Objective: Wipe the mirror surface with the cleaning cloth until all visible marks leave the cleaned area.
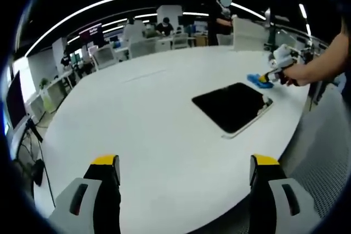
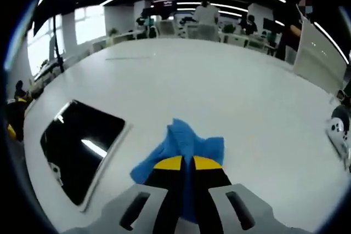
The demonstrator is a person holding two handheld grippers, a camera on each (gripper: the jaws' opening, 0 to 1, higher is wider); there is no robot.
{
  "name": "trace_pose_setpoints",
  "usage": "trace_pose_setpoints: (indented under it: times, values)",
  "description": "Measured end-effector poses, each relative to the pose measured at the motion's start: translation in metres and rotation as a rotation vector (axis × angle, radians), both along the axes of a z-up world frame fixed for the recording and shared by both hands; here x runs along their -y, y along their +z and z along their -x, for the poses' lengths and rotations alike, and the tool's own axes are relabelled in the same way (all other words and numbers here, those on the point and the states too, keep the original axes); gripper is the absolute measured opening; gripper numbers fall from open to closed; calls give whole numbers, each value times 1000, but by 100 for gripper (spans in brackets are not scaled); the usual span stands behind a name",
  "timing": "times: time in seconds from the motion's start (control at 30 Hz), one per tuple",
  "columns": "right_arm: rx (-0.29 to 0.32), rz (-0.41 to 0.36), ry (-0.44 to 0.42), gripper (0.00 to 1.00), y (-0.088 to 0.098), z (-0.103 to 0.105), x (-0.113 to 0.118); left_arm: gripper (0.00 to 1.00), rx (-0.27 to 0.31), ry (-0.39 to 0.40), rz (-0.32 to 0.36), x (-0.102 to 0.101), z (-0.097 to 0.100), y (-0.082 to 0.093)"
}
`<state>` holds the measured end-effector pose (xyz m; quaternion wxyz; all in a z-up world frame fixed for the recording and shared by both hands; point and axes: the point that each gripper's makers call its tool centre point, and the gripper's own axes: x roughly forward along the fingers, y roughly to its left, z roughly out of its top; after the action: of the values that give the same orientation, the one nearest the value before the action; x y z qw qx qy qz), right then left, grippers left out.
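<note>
1. Two grippers are at work over a wide white table. The left gripper hangs above the near edge with its yellow-tipped jaws spread wide and nothing between them. The right gripper has its jaws pressed together on a blue cloth, which bunches up ahead of the tips.

2. The mirror lies flat on the table, a dark rectangle with a pale rim. In the right gripper view the mirror sits just to the left of the cloth, apart from it, and reflects a strip of ceiling light. In the left gripper view the cloth rests on the table just beyond the mirror's far corner, with the right gripper and the person's hand on it.

3. No wiping looks to have begun; the cloth is on the bare table, not on the glass.

4. Likely trouble from here: only a pinch of cloth is clamped, so a hard drag could pull it free or fold it under. Too steep an angle could put the jaw tips on the glass. The mirror lies loose, so a sideways push might slide it toward the table edge, since the left gripper is not bracing it.

5. I cannot make out any marks on the glass at this size.

6. A dark screen far back carries writing too small to read. No brand or label is legible on the mirror or cloth.
</note>
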<state>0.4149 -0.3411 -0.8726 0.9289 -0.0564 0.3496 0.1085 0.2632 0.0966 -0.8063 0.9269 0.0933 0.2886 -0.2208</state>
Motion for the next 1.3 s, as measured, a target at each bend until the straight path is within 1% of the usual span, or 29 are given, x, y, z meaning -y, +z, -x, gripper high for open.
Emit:
trace_pose_setpoints:
  times: [0.07,0.1,0.13,0.17,0.23,0.3,0.33,0.37,0.47,0.6,0.7,0.77,0.83,0.9,1.0,1.17,1.3]
  values:
    - [-6,-16,-11,1,2,2,-1,99,6,-1,4,1,0,1]
    - [-13,-58,-3,1,1,4,-4,98,7,-1,6,1,0,1]
    - [-18,-73,-2,1,1,5,-5,98,6,-2,5,1,0,1]
    - [-25,-79,-15,1,1,6,-1,98,4,-4,4,2,0,1]
    - [-33,-95,-24,1,0,8,0,99,5,-6,1,2,0,1]
    - [-37,-95,-22,0,0,8,0,98,8,-2,1,1,0,1]
    - [-43,-103,-35,0,0,9,1,98,8,-3,-2,1,0,1]
    - [-51,-122,-59,0,0,10,1,98,6,-5,-6,1,0,0]
    - [-50,-148,-74,0,6,10,1,99,10,-8,2,2,0,2]
    - [-41,-157,-84,0,18,10,0,99,7,-10,7,3,1,1]
    - [-28,-147,-93,0,25,9,2,99,11,-13,20,5,1,3]
    - [-28,-156,-97,0,29,8,2,99,15,-9,26,5,0,4]
    - [-25,-149,-108,0,32,9,4,99,15,-7,30,5,0,4]
    - [-3,-136,-110,0,35,7,5,99,15,-7,34,5,0,5]
    - [0,-143,-112,0,39,6,4,99,11,-13,31,6,1,3]
    - [-14,-175,-121,0,41,5,-1,99,12,-12,22,5,1,3]
    - [-19,-182,-117,0,43,4,-7,99,7,-15,15,5,1,2]
